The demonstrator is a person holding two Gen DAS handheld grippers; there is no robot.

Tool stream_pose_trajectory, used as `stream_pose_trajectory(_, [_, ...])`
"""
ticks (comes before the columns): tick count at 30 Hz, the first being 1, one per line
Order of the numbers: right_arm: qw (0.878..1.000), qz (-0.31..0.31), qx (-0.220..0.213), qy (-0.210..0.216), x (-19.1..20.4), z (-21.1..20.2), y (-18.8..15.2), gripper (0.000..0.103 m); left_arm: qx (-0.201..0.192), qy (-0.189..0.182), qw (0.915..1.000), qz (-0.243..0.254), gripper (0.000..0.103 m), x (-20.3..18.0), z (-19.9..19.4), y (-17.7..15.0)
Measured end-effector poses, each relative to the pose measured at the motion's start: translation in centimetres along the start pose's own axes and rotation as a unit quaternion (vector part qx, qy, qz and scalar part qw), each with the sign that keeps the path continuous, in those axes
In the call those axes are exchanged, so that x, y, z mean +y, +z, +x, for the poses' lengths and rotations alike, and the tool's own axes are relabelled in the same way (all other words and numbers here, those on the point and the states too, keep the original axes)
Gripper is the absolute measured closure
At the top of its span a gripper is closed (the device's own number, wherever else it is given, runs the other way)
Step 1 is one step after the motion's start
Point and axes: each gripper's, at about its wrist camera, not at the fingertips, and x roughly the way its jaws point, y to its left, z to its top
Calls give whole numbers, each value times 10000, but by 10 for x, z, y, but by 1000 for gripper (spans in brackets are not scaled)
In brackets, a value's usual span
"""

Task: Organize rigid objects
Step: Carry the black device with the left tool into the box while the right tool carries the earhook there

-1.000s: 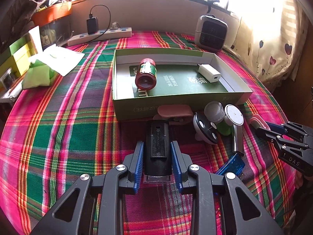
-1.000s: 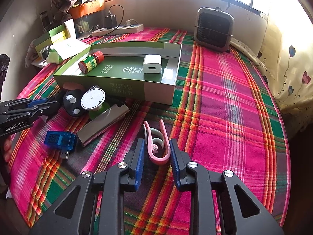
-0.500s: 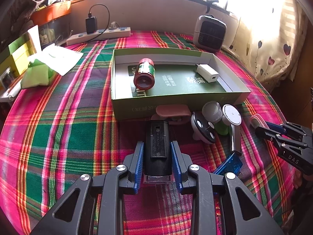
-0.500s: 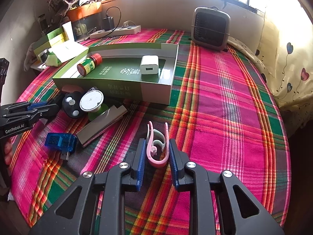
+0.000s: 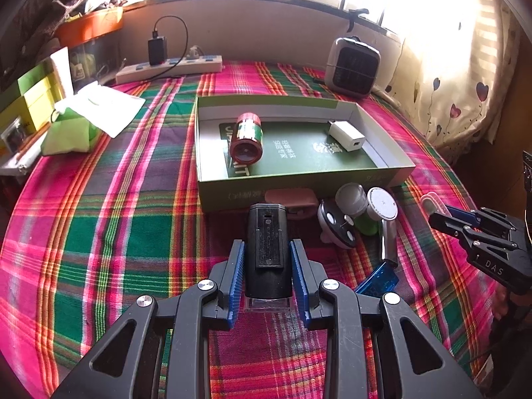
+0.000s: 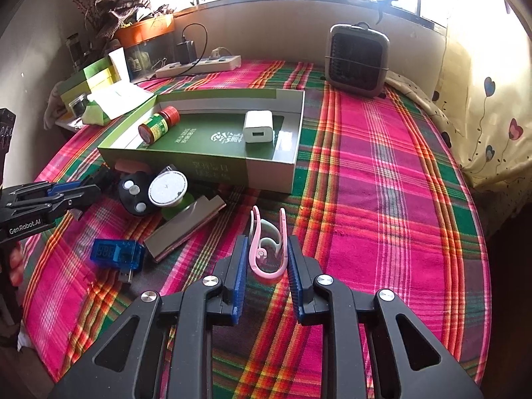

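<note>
Holding both picks w/ little change: left gripper (image 5: 267, 262) stays clamped on black block (image 5: 267, 246), right gripper (image 6: 267, 259) on pink clip (image 6: 268, 246); we've edged nearer green box (image 6: 266, 166), next drop.

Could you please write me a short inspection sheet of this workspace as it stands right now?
Surface: plaid cloth covers the table.
Job's things: green box holds a spice jar and white charger; blue USB meter, metal bar and round pieces lie outside.
Clutter: tissue pack, cartons at the left edge.
Grippers: left tongs shut on a black device; right tongs shut on a pink clip.
Cables: power strip with a black plug.
Surroundings: small heater, window, curtain.
</note>
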Motion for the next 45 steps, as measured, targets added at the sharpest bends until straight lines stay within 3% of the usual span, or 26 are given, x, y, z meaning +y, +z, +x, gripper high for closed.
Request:
stream_pose_trajectory(22, [9992, 8, -343, 219, 6, 0, 50, 79, -271, -175, 9994, 109, 77, -2, 2, 52])
stream_pose_trajectory(45, [9980, -175, 34, 609, 5, 58, 88, 79, -26, -363, 9985, 402, 77, -22, 62, 100])
